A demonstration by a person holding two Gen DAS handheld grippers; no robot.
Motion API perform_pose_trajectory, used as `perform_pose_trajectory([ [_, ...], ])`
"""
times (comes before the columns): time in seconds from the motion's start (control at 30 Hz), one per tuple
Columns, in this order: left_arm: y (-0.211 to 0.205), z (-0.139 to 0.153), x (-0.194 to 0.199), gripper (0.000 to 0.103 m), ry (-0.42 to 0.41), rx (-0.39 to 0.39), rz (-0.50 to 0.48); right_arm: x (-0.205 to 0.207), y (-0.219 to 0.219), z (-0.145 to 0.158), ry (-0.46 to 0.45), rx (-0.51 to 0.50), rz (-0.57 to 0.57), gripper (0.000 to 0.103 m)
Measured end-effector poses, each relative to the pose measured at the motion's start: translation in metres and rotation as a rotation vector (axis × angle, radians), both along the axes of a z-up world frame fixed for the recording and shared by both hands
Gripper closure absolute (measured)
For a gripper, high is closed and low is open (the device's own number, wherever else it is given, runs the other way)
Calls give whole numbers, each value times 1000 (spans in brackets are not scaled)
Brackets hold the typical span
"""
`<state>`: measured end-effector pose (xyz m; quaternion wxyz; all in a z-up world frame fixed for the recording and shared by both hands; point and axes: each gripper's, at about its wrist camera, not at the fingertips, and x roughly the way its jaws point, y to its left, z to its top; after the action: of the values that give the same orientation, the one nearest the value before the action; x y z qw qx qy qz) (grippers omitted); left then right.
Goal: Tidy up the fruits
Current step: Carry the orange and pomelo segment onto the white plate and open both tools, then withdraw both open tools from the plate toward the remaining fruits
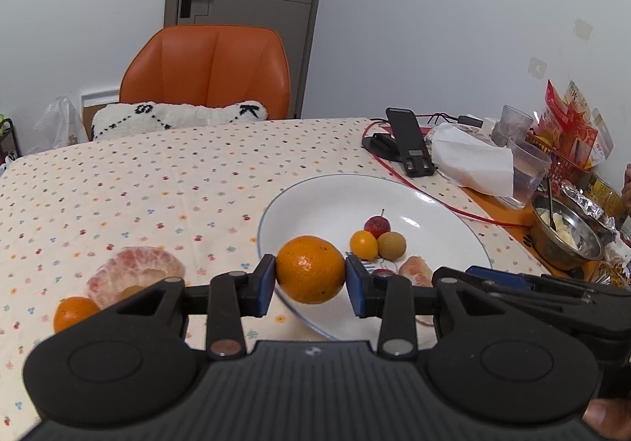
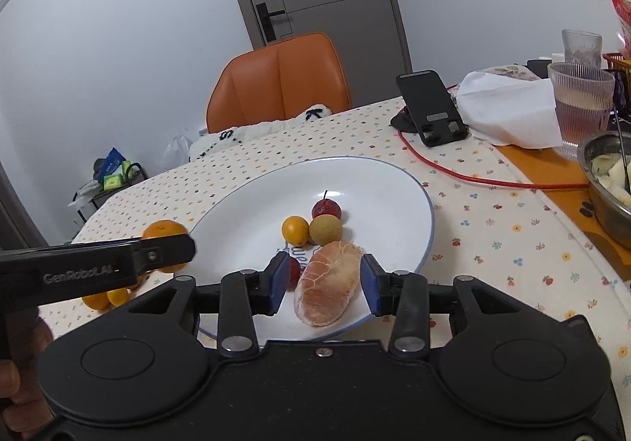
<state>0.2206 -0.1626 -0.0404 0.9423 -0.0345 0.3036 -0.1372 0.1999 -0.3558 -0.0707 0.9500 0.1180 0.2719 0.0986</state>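
Orange (image 1: 310, 269) at white plate (image 1: 331, 192) rim; peeled pomelo seg (image 2: 328, 283), small fruits (image 2: 325, 228) on plate.

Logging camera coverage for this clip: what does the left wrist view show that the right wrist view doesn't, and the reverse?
Left wrist only: the peeled pomelo half on the tablecloth, and the left gripper squeezing the orange head-on. Right wrist only: the right gripper open around the pomelo segment on the plate, and a side rack with packets. Both: white plate, small red fruit, phone stand, orange chair.
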Motion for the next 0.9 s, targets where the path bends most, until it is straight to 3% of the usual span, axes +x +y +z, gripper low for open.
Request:
perform_pose_trajectory([
  [0.23,3,2,-1,62,12,-22,7,-4,2,3,-12,6,8,51],
  [0.53,24,8,-16,40,10,0,58,-9,14,8,-14,18,30,44],
  [0.67,38,12,-22,29,7,-1,97,-13,21,13,-28,12,44,34],
  [0.9,57,18,-32,19,-6,15,144,-19,33,20,-54,5,49,20],
])
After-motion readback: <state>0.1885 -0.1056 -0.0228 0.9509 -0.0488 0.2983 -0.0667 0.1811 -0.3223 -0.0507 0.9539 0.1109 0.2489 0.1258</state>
